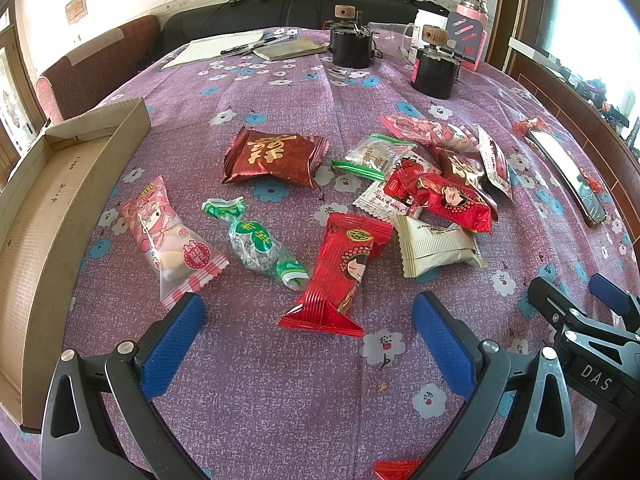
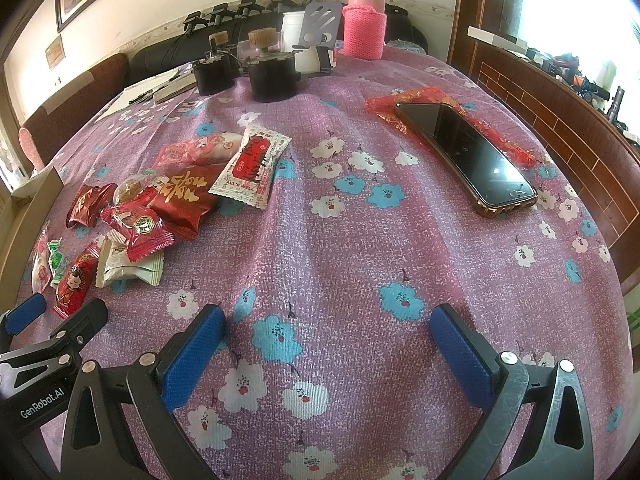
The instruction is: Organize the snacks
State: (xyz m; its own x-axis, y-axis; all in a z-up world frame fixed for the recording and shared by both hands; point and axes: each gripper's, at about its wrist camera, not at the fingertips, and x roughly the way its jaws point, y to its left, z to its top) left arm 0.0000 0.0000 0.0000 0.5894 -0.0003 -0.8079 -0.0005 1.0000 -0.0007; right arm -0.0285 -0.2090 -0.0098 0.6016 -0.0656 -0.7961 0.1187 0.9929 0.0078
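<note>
White packet [image 2: 252, 166] reads "ALL'S WELL"; left gripper [image 2: 44, 360] body, seemingly "GenRobot.AI".

Glossy foil wrappers [image 1: 335, 268], woven tablecloth [image 1: 280, 380]

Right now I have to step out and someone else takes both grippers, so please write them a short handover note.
Left gripper: jaws open, holding nothing, hovering just short of the red doll-print packet.
Right gripper: jaws open, holding nothing, over bare tablecloth.
Snacks: all loose on the cloth, including the pink marshmallow bag, green candy and the pile.
Cardboard box at far left: no snack seen inside.
Done: nothing yet. Left: move every snack, presumably into the box.
</note>
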